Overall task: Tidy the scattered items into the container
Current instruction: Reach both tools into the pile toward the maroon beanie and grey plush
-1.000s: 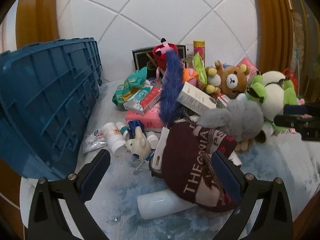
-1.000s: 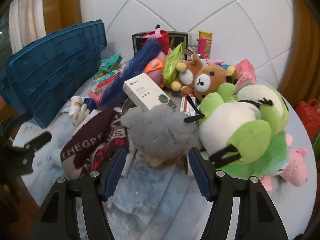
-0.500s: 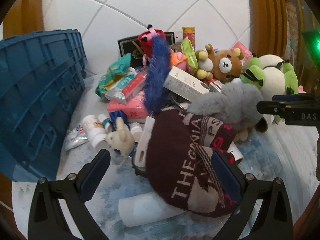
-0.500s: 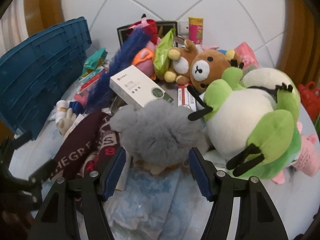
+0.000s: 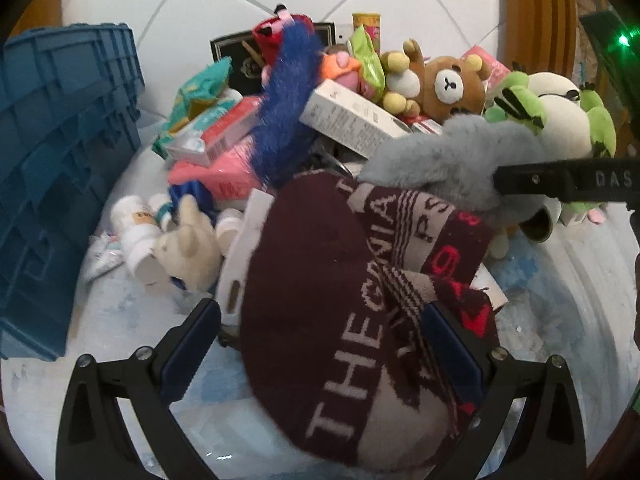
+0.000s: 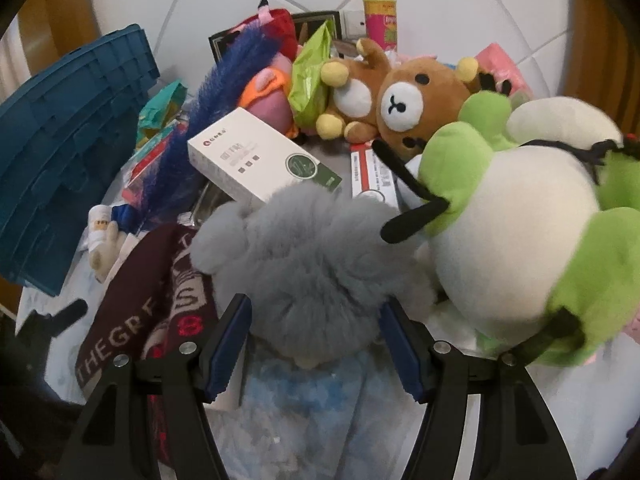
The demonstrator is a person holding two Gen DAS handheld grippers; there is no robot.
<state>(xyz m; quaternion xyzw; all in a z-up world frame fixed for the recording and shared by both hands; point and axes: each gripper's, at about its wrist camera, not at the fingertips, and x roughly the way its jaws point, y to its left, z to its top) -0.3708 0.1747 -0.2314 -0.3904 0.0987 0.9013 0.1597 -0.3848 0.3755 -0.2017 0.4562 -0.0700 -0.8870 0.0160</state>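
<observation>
A blue crate [image 5: 52,168] stands at the left of a pile of items; it also shows in the right wrist view [image 6: 68,152]. My left gripper [image 5: 320,344] is open, its fingers on either side of a maroon knit hat [image 5: 344,304] with white letters. My right gripper [image 6: 314,340] is open around the near side of a grey fluffy plush [image 6: 304,256], which lies against the hat [image 6: 132,300]. The right gripper's finger [image 5: 560,180] shows at the right of the left wrist view.
The pile holds a white box [image 6: 256,160], a blue feather duster [image 5: 284,108], a brown bear plush [image 6: 416,104], a large green and white frog plush [image 6: 520,216], small bottles [image 5: 136,232], a small cream plush [image 5: 188,244] and packets. A tiled wall is behind.
Both grippers have moved forward into the pile. The left one now straddles the maroon hat, the right one the grey plush. Both stay open.
</observation>
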